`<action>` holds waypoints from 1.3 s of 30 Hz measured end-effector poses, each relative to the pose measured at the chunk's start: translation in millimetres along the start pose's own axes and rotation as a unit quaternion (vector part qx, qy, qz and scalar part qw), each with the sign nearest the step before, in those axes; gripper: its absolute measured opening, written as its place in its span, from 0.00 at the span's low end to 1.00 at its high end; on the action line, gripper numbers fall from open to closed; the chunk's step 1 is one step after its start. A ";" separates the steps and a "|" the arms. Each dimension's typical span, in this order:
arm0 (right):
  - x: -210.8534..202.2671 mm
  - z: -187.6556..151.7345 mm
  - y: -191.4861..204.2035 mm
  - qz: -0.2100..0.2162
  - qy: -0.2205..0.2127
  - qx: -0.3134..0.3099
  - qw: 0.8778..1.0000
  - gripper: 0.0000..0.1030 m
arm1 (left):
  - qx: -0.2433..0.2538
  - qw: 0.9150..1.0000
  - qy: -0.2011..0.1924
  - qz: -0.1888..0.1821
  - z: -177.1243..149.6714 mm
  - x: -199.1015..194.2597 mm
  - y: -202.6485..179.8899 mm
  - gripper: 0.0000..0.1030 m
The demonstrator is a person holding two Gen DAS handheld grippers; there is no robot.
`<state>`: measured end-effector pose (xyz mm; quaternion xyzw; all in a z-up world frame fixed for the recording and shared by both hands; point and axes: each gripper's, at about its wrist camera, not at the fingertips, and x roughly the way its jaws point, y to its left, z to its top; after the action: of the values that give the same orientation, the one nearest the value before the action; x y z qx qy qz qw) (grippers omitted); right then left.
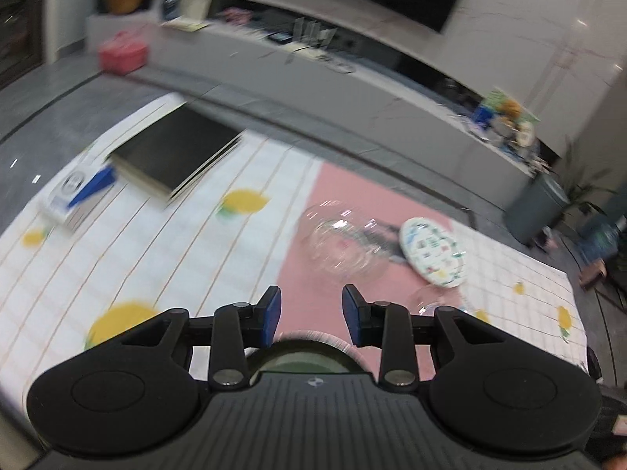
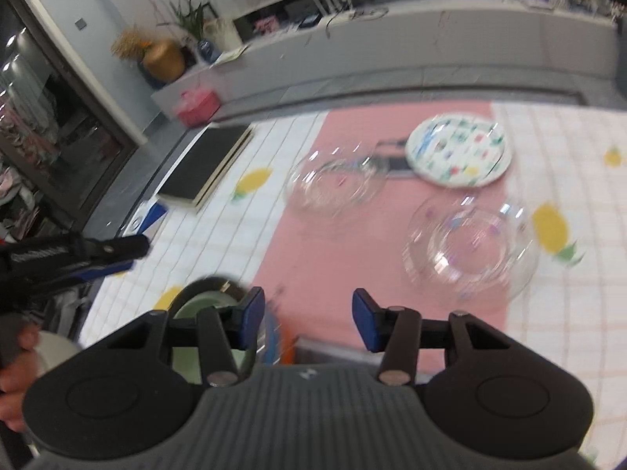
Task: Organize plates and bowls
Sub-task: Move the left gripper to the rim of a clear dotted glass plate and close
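On the pink mat (image 2: 333, 258) lie two clear glass bowls: one at the middle (image 2: 335, 184) (image 1: 345, 243), a bigger one nearer on the right (image 2: 472, 250). A white plate with coloured spots (image 2: 458, 150) (image 1: 433, 250) rests at the mat's far side. A dark-rimmed green dish (image 2: 207, 305) (image 1: 301, 358) sits close under both grippers. My left gripper (image 1: 311, 315) hangs open above that dish, nothing between its blue pads. My right gripper (image 2: 307, 323) is open too, over the mat's near edge, holding nothing. The left gripper's side (image 2: 74, 258) shows at the right wrist view's left edge.
A black book (image 1: 176, 156) and a white-and-blue box (image 1: 74, 192) lie on the lemon-print tablecloth (image 1: 164, 258) at the far left. A grey low cabinet (image 1: 352, 90) with clutter runs behind the table. A person's hand (image 2: 15, 384) is at the lower left. A red box (image 2: 196, 105) sits beyond.
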<state>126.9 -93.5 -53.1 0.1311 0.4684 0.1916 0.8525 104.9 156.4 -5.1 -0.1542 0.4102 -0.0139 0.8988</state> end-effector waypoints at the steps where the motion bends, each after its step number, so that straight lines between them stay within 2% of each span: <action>1: 2.0 4.9 -4.4 -0.006 -0.004 0.003 1.000 0.48 | 0.012 1.000 -0.001 -0.007 6.5 3.7 -3.1 0.37; 8: 32.1 35.3 -34.5 -0.025 -0.016 0.028 0.999 0.43 | 0.069 0.997 0.025 -0.033 40.7 55.7 -6.3 0.37; 12: 62.1 51.0 -49.7 -0.043 -0.028 0.039 0.998 0.43 | 0.110 0.993 0.045 -0.026 52.3 93.8 -1.6 0.37; 15: 88.3 62.5 -59.9 -0.055 -0.021 0.042 0.997 0.43 | 0.129 0.989 0.061 -0.027 56.7 125.3 6.5 0.37; 22: 141.8 78.6 -68.1 -0.049 0.003 0.050 0.998 0.36 | 0.138 0.987 0.078 -0.040 56.5 181.5 26.1 0.37; 26: 166.0 84.6 -73.3 -0.052 0.015 0.055 0.997 0.33 | 0.126 0.987 0.092 -0.044 58.3 205.9 36.7 0.37; 34: 190.5 88.0 -84.4 -0.045 0.020 0.081 0.995 0.32 | 0.103 0.988 0.102 -0.061 57.4 238.3 47.7 0.37; 36: 193.6 89.7 -84.4 -0.042 0.019 0.080 0.996 0.26 | 0.099 0.988 0.104 -0.063 56.5 243.8 48.7 0.36; 39: 197.3 91.6 -84.4 -0.036 0.017 0.083 0.996 0.24 | 0.095 0.988 0.099 -0.067 55.9 248.0 49.6 0.31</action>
<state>318.1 -84.1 -186.5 0.1808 0.5015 0.1235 0.8370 305.7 180.9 -166.7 -0.0928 0.4824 -0.1279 0.8616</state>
